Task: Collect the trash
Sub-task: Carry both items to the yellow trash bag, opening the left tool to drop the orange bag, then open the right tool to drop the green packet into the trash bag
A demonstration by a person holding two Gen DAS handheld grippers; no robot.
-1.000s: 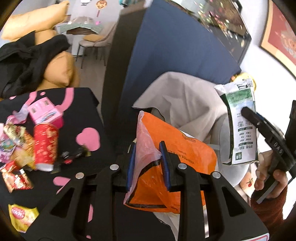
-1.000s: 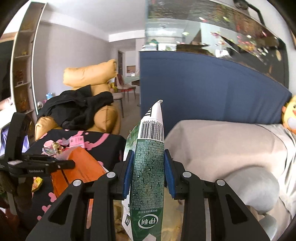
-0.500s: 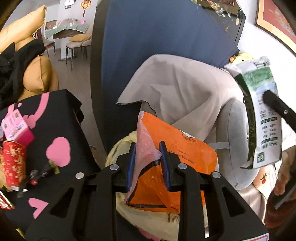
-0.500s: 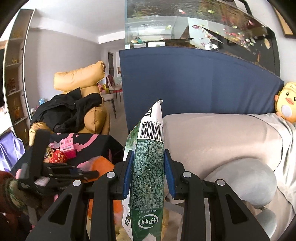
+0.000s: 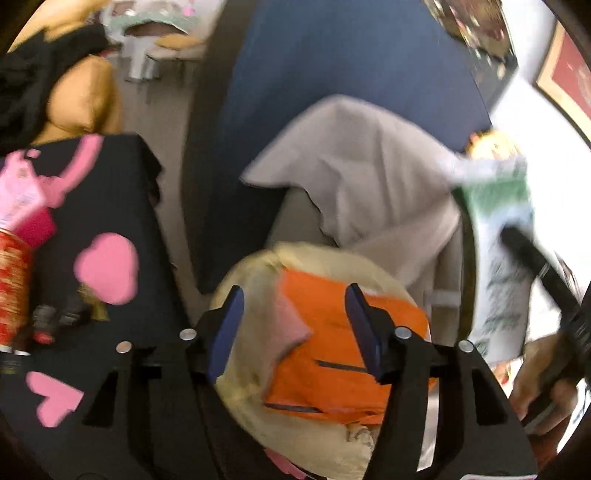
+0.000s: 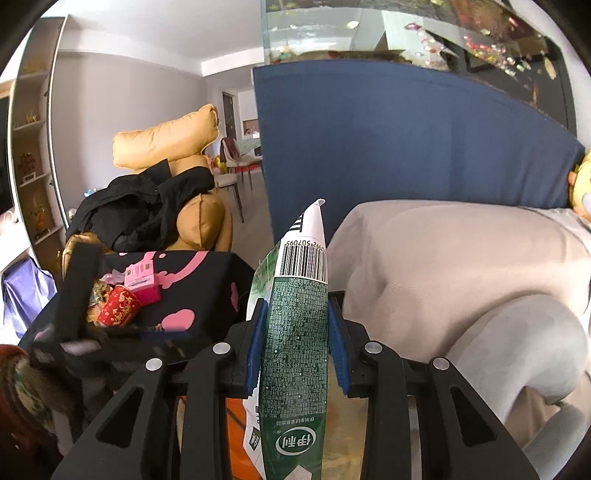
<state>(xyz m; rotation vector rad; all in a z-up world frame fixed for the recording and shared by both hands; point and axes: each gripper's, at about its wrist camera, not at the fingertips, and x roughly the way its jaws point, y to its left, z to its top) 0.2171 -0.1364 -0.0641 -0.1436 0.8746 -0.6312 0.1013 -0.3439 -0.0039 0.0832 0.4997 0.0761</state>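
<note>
Left claw (image 5: 295,330): jaws spread wide, blue pads well apart, gripping nothing. Below and between them lies an orange bag (image 5: 343,350), resting loose inside the mouth of a pale yellow trash bag (image 5: 255,369). A pink scrap (image 5: 290,326) lies on the orange bag's left edge. View is motion-blurred.

Right claw (image 6: 297,345): closed firmly on a green-and-white milk pouch (image 6: 295,354), pads pressing both sides. Pouch stands upright, barcode end far, logo end near. In the left wrist view the same pouch (image 5: 498,258) hangs at the right, beside the trash bag, with the right claw's black finger (image 5: 532,262) across it.

Left of the trash bag: black desk with pink heart shapes (image 5: 107,206). On it, a red can (image 5: 13,284) lying on its side, a pink carton (image 5: 22,199) just beyond it, small dark wrappers (image 5: 55,314) near the can. Right wrist view shows the same red can (image 6: 118,306) and pink carton (image 6: 142,278) touching.

Beyond: grey cloth-draped sofa (image 6: 443,266), blue panel (image 6: 388,140) under a fish tank (image 6: 369,29), tan armchair (image 6: 177,155) with black clothing (image 6: 140,206) heaped on it.
</note>
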